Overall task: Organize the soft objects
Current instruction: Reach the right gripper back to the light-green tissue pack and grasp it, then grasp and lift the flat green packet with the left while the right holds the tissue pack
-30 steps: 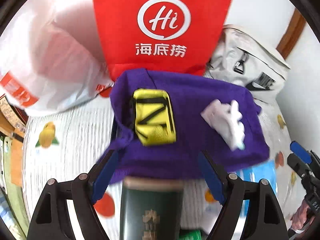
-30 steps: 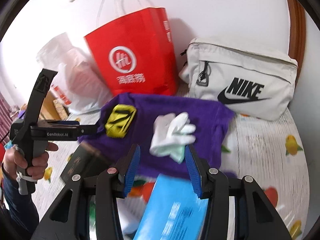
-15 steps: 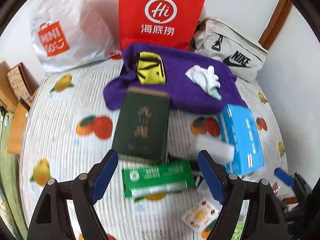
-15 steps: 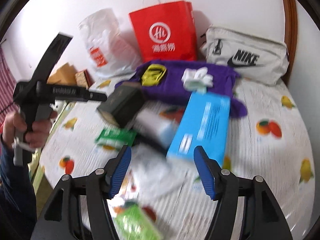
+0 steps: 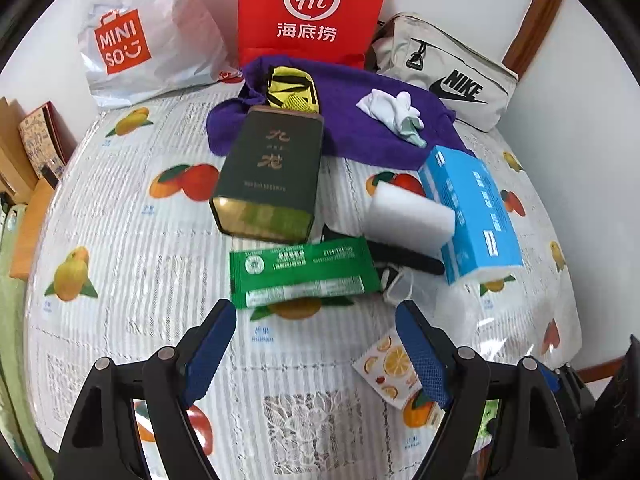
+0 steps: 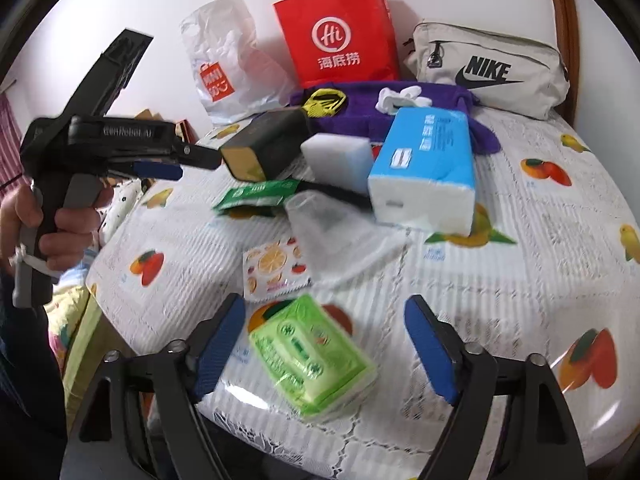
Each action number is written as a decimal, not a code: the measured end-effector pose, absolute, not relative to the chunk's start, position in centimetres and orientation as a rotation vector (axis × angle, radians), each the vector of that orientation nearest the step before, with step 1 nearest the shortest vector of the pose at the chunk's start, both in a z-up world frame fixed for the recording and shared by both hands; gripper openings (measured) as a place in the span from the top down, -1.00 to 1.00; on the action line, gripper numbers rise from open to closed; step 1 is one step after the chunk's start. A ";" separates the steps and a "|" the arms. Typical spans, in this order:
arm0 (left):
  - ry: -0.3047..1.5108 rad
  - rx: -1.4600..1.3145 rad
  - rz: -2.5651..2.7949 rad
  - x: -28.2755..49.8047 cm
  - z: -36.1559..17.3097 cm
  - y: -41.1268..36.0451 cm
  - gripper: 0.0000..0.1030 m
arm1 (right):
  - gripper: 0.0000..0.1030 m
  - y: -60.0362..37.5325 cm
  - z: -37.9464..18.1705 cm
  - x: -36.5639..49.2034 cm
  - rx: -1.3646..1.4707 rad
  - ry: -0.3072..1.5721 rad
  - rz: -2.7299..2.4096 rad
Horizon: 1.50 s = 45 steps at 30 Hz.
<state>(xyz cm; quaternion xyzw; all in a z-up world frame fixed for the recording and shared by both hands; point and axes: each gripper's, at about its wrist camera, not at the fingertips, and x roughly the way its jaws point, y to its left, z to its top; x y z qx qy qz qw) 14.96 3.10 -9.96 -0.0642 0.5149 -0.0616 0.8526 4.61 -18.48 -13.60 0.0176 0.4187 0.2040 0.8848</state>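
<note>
A purple cloth [image 5: 352,120] [image 6: 360,118] lies at the back of the table with a yellow pouch [image 5: 292,90] [image 6: 324,102] and a white glove [image 5: 394,112] [image 6: 402,98] on it. In front lie a blue tissue pack [image 5: 468,208] [image 6: 424,168] and a white sponge block [image 5: 412,220] [image 6: 336,154]. My left gripper [image 5: 316,328] hangs open over bare tablecloth, below a green sachet [image 5: 302,270]. My right gripper [image 6: 324,332] has its jaws opening; a light green tissue packet [image 6: 316,360] lies on the table between them, untouched.
A dark green tin [image 5: 272,176] lies on its side mid-table. A red paper bag [image 5: 312,8], a white plastic bag [image 5: 136,40] and a grey Nike pouch [image 5: 452,76] stand along the wall. A clear plastic bag [image 6: 336,232] and a fruit-print sachet [image 6: 276,266] lie nearby.
Both grippers pulled back from the purple cloth toward the table's near side, so more items show. The right gripper's jaws spread wider. The light green packet came into view between them.
</note>
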 end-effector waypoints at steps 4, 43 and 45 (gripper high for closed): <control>1.084 -0.160 -0.153 14.1 -10.9 3.4 -0.57 | -0.65 -17.6 -15.2 4.1 -0.024 0.874 0.429; 0.950 0.186 -0.145 18.0 -17.2 1.0 -0.15 | -0.27 -19.7 -15.9 7.8 0.006 0.899 0.387; 0.947 0.209 -0.159 17.9 -17.1 0.6 0.00 | -0.27 -19.9 -16.0 7.9 0.009 0.903 0.385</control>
